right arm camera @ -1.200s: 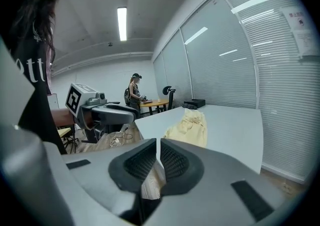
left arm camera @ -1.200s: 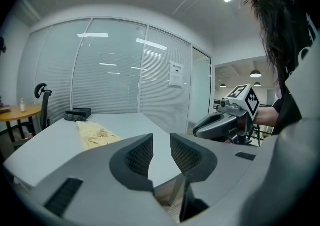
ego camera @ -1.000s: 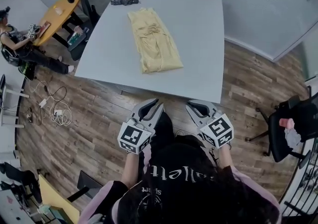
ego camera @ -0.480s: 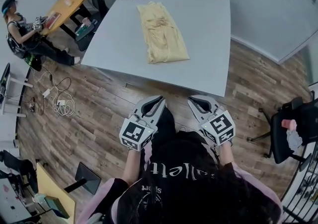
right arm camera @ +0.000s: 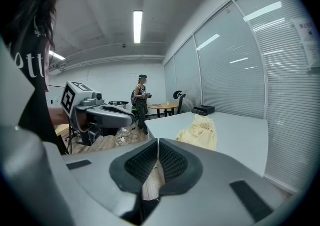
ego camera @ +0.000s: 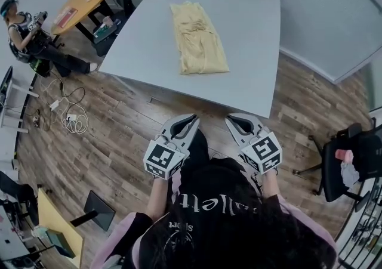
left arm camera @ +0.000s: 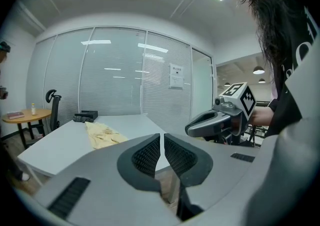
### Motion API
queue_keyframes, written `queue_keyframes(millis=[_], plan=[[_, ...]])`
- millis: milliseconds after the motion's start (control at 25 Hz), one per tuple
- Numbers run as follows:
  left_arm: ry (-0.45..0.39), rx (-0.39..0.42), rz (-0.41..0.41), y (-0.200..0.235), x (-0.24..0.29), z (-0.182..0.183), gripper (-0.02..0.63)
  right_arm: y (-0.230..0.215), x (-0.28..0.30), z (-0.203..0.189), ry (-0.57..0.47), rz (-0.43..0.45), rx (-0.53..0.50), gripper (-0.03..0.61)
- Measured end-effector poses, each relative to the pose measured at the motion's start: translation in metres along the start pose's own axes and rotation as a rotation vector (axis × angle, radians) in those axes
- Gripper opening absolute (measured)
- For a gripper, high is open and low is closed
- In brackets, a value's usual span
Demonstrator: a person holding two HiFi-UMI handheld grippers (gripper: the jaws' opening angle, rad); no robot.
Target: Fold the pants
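- The yellow pants (ego camera: 199, 38) lie along the grey table (ego camera: 250, 53), apparently already doubled into one narrow strip (leg over leg, it seems); the crosswise folds look still to come.
- The left gripper (ego camera: 191, 121) and right gripper (ego camera: 231, 121), jaws closed and empty, hang well short of the table.

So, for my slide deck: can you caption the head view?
Yellow pants lie on the grey table; the person stands apart, left hand-held gripper and right hand-held gripper shut, empty.
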State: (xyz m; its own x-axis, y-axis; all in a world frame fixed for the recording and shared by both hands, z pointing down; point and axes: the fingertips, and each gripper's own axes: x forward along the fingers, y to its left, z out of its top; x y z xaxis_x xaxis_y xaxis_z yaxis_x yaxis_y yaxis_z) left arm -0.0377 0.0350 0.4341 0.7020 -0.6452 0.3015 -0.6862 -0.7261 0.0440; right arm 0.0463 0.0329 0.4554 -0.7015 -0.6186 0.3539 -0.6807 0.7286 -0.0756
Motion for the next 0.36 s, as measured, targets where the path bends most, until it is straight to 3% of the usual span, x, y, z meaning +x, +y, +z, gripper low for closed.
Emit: queue_keyframes(millis=[360], plan=[[0.004, 0.006, 0.016, 0.0013, 0.0006, 0.0033, 0.044, -0.0088, -0.0026, 0.0012, -0.008, -0.007, 0.005, 0.028]])
